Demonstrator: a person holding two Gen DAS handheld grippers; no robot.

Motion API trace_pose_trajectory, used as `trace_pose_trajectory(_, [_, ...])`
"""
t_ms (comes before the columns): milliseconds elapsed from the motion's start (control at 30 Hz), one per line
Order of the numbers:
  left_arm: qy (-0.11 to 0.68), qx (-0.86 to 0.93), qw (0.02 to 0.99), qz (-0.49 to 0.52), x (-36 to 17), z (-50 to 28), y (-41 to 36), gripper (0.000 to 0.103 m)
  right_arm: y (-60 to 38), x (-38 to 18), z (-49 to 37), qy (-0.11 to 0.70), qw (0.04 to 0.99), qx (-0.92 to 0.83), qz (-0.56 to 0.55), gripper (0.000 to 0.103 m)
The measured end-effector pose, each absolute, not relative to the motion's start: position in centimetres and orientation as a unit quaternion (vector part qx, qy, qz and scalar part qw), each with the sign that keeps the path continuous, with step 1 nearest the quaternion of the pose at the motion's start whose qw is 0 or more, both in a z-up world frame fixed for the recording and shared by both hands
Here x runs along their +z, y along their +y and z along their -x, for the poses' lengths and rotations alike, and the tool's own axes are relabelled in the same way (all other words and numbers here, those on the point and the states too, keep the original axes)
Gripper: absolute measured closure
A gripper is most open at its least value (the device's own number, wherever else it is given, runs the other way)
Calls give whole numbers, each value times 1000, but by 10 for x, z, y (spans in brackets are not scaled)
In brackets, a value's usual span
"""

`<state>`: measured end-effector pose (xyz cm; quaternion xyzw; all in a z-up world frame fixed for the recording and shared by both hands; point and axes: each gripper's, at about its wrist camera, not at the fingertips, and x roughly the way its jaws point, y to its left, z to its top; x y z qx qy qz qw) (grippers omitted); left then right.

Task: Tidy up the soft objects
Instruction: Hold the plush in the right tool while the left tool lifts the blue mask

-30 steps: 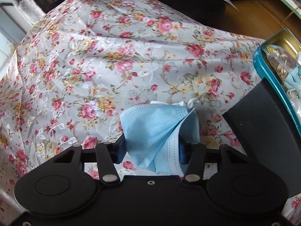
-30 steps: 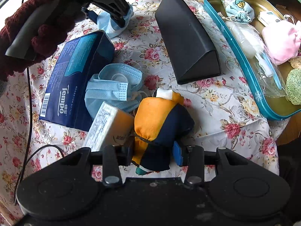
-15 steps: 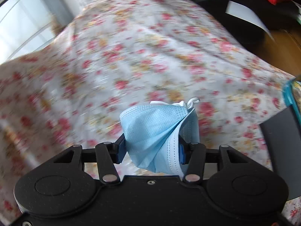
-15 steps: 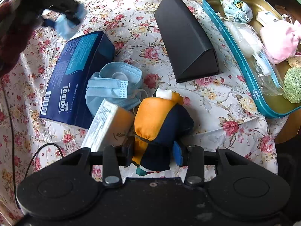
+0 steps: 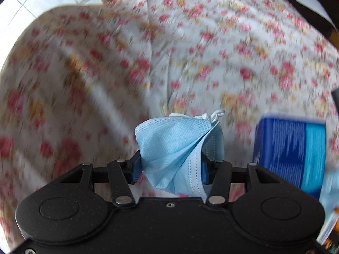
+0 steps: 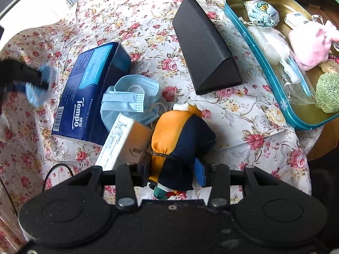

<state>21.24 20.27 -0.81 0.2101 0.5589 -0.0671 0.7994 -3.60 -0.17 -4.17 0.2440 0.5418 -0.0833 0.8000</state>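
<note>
My left gripper (image 5: 170, 166) is shut on a crumpled light-blue face mask (image 5: 175, 148), held above the floral tablecloth (image 5: 127, 63). In the right wrist view that left gripper (image 6: 31, 80) appears blurred at the far left with the same face mask (image 6: 35, 96), just left of the blue Tempo tissue pack (image 6: 89, 89). My right gripper (image 6: 173, 172) is shut on an orange and navy cloth pouch (image 6: 180, 135) that rests on the table. Beside the pouch lie more blue masks (image 6: 129, 99) and an orange-and-white tissue packet (image 6: 125, 141).
A black triangular case (image 6: 203, 48) lies at centre back. A teal-rimmed tin tray (image 6: 264, 61) on the right holds a pale blue pouch (image 6: 260, 12), a pink pouch (image 6: 309, 42), a green sponge (image 6: 327, 92) and plastic packets. A black cable (image 6: 57, 167) runs at lower left.
My left gripper has swung leftward and down with the mask, passing to the left of the tissue pack, which now enters its view. The right gripper and pouch have stayed put.
</note>
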Motion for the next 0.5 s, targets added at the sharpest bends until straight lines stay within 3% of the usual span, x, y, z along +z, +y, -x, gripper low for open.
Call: trace_pose_trajectory(500, [613, -104, 747, -235, -4, -107, 207, 53, -18, -25, 57, 508, 811, -88, -277, 62])
